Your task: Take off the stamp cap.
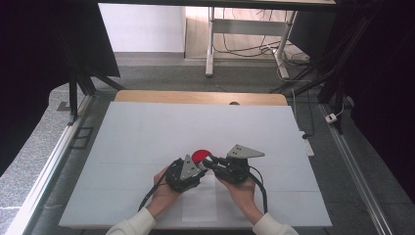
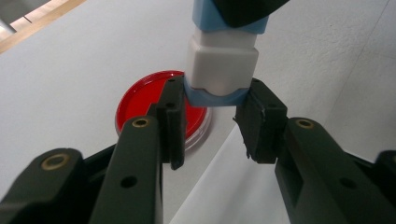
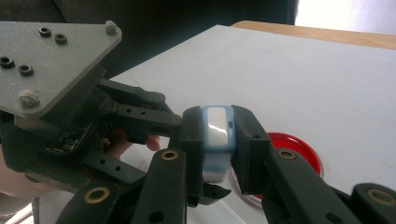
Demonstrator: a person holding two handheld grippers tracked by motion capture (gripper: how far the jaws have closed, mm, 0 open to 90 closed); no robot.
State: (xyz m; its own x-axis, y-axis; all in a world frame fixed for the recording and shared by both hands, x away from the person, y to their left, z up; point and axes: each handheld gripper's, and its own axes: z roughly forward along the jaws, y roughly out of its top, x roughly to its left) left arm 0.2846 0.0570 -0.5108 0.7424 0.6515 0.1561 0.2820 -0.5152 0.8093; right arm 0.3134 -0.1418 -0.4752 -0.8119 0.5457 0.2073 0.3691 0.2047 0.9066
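The white board [image 1: 147, 142] covers most of the tabletop. Near its front edge, about midway along, both grippers meet just above a red dish [image 1: 200, 155] that lies flat on the board. The right gripper [image 3: 217, 140] has its jaws pinching the blue end of a small blue-and-white block [image 3: 217, 135]. The left gripper [image 2: 215, 109] has its jaws closed on the block's other blue-rimmed end, pads touching both sides.

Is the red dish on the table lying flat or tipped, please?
Flat: the red dish rests level on the white table, its rim even all round.
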